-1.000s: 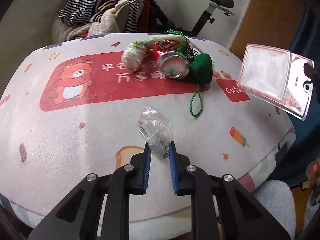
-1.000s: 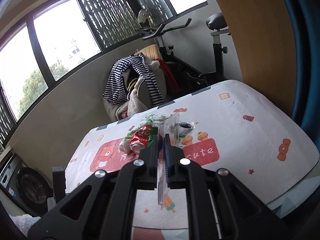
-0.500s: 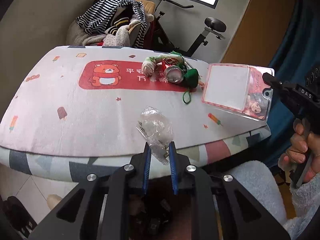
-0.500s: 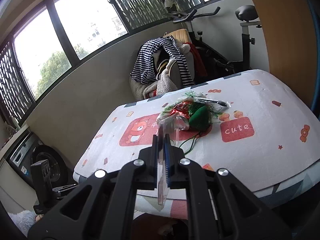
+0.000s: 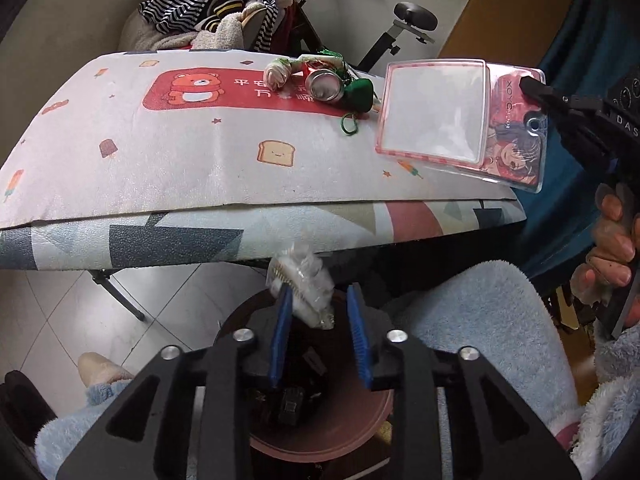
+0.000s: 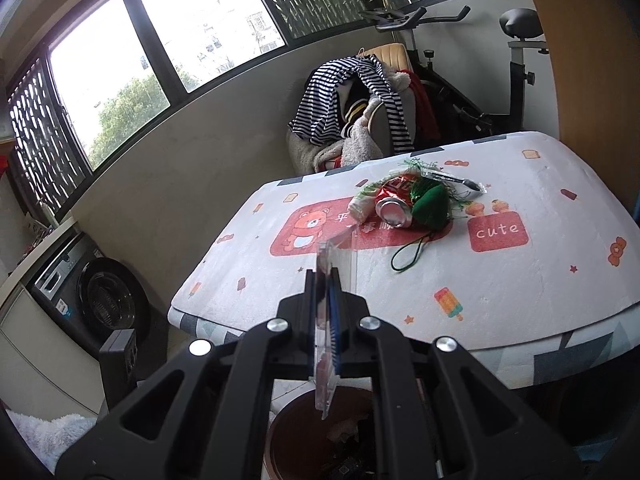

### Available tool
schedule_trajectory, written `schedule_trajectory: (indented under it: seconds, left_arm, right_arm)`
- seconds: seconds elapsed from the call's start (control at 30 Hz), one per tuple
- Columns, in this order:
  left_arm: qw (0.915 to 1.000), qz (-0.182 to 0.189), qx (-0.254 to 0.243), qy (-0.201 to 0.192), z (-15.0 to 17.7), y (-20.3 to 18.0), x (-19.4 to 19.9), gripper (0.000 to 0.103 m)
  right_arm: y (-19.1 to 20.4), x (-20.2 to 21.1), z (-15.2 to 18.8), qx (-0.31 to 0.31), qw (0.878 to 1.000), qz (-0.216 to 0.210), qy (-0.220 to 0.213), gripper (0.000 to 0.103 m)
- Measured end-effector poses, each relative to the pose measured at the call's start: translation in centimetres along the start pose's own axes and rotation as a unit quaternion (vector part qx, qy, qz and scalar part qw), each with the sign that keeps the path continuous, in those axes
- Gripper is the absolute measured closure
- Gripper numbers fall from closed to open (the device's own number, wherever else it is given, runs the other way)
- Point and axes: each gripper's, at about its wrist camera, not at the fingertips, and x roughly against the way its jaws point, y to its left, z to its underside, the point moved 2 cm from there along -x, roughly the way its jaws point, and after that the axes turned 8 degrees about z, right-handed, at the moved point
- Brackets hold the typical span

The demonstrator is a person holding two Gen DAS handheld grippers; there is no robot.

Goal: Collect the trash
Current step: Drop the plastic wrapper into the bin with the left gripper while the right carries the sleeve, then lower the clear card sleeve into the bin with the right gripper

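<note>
Our left gripper (image 5: 320, 336) hangs over the round brown bin (image 5: 344, 436) below the surface's (image 5: 180, 168) edge, jaws apart; the crumpled clear plastic wrapper (image 5: 304, 288) lies against the left blue pad only. Our right gripper (image 6: 325, 292) has its jaws clamped on the flat clear plastic blister pack (image 5: 460, 120). The crushed red can (image 6: 394, 204) and green pouch (image 6: 432, 208) rest on the surface.
</note>
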Motion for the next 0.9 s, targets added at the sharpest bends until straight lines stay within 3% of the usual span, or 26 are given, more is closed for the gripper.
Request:
schedule_trajectory:
  seconds: [0.03,0.17,0.23,0.33,0.63,0.9]
  left_arm:
    - [1.0000,-0.001,0.000,-0.007,-0.2,0.0,0.3,0.053]
    - [0.9991,-0.016,0.003,-0.038,-0.7,0.4,2.1,0.031]
    - [0.9979,-0.028,0.007,-0.058,-0.8,0.9,3.2,0.015]
    - [0.9963,-0.057,0.006,-0.065,-0.9,1.9,4.3,0.007]
    - [0.9937,-0.083,0.032,-0.069,-0.2,4.2,6.1,0.006]
    - [0.9899,-0.107,0.029,-0.088,-0.5,4.3,6.6,0.006]
  right_arm:
    - [0.1,0.1,0.1,0.004,1.000,0.000,0.004,0.093]
    - [0.5,0.5,0.6,0.011,1.000,-0.015,0.020,0.093]
    - [0.9,0.9,1.0,0.016,0.999,-0.025,0.028,0.093]
    - [1.2,1.3,1.6,0.020,0.998,-0.041,0.051,0.093]
    - [1.7,-0.5,6.1,0.025,0.982,-0.064,0.175,0.093]
    - [0.9,-4.8,9.8,-0.017,0.962,-0.064,0.264,0.093]
